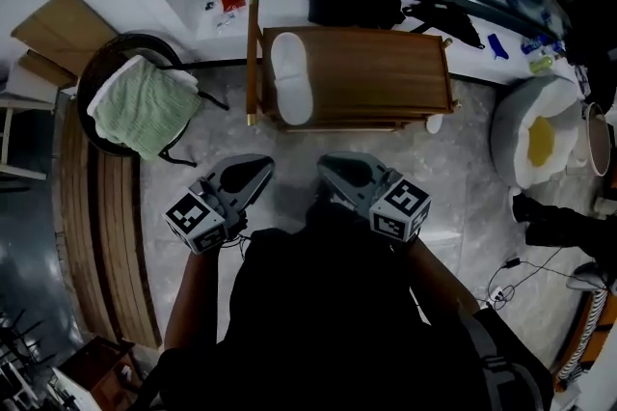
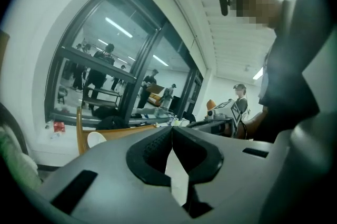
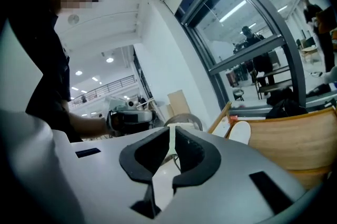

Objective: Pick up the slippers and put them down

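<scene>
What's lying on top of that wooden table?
One white slipper, at the left end of the wooden table; the rest of its top shows bare wood. Anything underneath is covered.

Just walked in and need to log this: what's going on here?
A person holds a gripper in each hand, close to the body. The left gripper and right gripper are both shut and empty. One white slipper lies on the wooden table ahead, with neither gripper touching it.
</scene>
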`<state>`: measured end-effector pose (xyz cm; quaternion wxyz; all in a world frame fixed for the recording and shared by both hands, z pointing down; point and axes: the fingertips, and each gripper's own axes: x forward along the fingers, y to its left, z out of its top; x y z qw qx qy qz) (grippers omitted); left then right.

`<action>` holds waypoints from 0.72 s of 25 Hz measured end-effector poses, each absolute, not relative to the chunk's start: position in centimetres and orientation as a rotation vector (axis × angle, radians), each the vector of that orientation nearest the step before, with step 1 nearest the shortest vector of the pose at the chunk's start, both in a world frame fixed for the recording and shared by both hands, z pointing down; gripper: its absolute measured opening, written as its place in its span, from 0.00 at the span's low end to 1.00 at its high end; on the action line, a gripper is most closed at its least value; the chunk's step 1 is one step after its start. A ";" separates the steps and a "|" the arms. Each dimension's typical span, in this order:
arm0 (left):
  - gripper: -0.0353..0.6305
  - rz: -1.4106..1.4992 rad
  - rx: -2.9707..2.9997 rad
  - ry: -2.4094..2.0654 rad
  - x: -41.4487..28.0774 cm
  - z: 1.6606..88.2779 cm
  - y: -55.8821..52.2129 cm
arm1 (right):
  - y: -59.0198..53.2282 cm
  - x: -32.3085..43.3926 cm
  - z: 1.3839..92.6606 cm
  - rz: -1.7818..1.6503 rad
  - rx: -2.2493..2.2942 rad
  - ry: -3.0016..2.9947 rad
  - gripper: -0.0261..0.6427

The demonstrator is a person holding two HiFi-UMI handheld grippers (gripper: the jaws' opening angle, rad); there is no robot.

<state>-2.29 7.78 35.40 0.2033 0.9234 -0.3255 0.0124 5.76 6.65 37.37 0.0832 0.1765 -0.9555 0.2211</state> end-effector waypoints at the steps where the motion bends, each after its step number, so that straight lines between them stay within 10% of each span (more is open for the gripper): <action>1: 0.07 0.058 2.575 -0.937 -2.2 35.4 7.0 | 5.8 5.9 37.8 0.702 0.510 -2.846 0.10; 18: 0.07 0.229 2.513 -1.026 -2.6 46.5 0.2 | -2.4 4.0 52.6 1.422 0.473 -2.655 0.18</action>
